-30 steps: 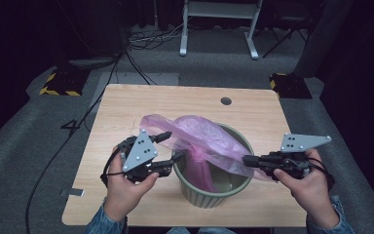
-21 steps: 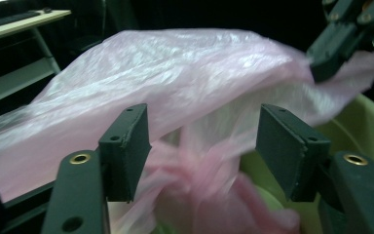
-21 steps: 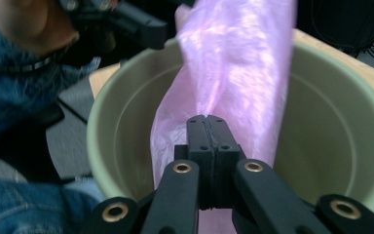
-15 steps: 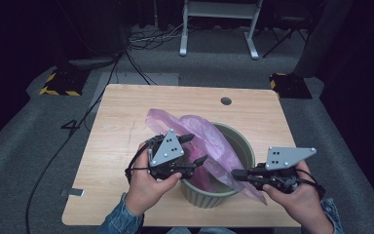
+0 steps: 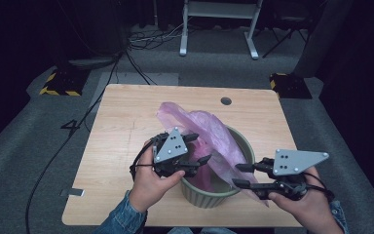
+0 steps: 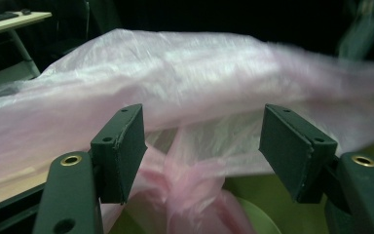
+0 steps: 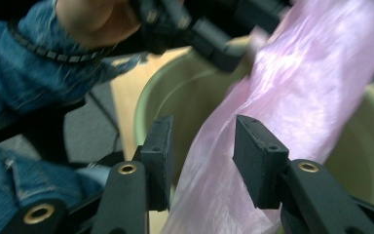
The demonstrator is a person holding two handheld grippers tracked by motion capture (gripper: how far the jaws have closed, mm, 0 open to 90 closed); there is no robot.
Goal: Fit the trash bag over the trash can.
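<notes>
I see the pink plastic bag (image 5: 209, 139) draped over and into the green bucket (image 5: 241, 141), which stands near the front edge of the wooden table (image 5: 126, 117), the film spilling over the rim at the right front and toward the table's middle. My left hand-held gripper (image 5: 198, 150) hangs spread at the bucket's left rim with the bunched film between its jaws but unpinched, and my right hand-held gripper (image 5: 238, 175) has just been opening, its pads (image 7: 260, 156) standing off either side of the hanging sheet. Around the table I see grey carpet (image 5: 44, 146), loose cables (image 5: 146, 41), a white stand's legs (image 5: 219, 29) and a dark room.
</notes>
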